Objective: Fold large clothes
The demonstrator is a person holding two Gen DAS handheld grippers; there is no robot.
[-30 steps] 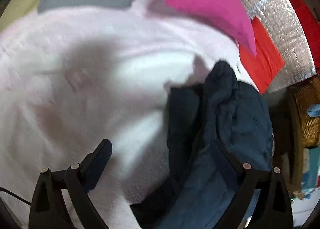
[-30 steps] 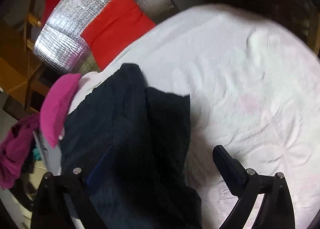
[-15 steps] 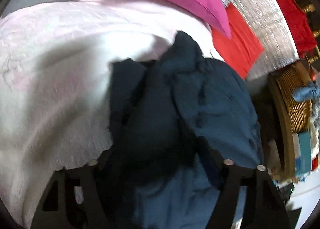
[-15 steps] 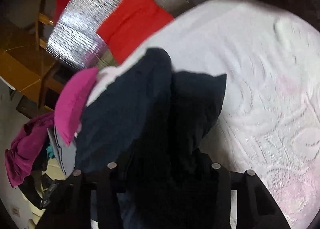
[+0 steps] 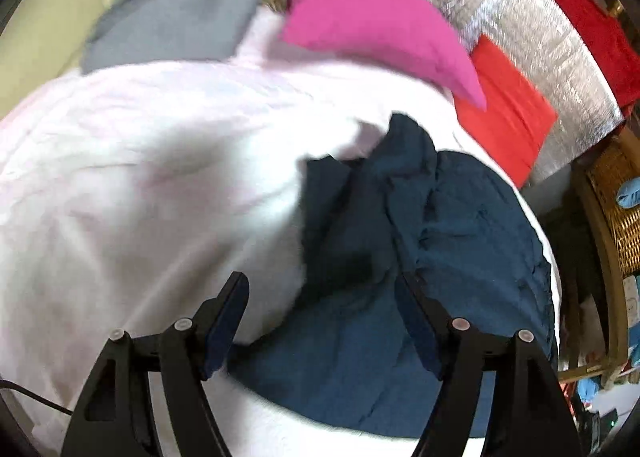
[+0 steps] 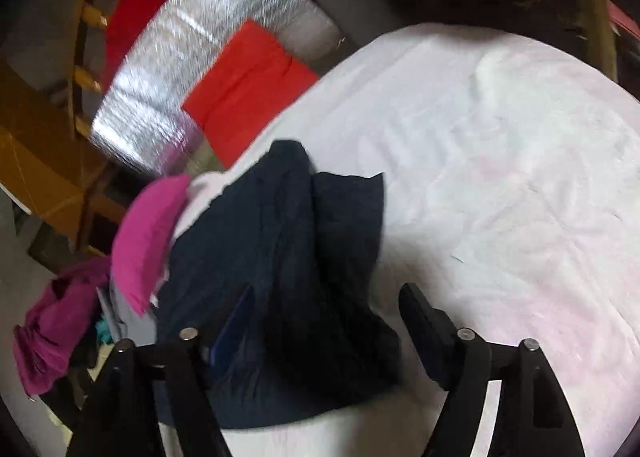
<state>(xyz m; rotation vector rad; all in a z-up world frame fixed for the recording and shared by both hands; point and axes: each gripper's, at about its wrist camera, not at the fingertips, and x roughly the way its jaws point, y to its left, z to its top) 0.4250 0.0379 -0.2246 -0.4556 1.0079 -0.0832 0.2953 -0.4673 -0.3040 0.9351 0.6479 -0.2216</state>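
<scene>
Rumpled dark navy fabric garment (image 5: 424, 257) on the white bedsheet (image 5: 140, 177), long axis near-to-far; left hand-held gripper (image 5: 322, 321) and right hand-held gripper (image 6: 324, 329), jaws just reopened, released, straddle its near end.

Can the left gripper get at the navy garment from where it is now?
Probably yes. The left gripper has just been opening, with nothing pinched between its pads, and the navy garment lies crumpled on the pale sheet right ahead with nothing over it.

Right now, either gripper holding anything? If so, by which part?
Nothing held. Left gripper and right gripper have both just opened; their jaws stand apart over the navy garment, which lies loose on the white bedcover.
</scene>
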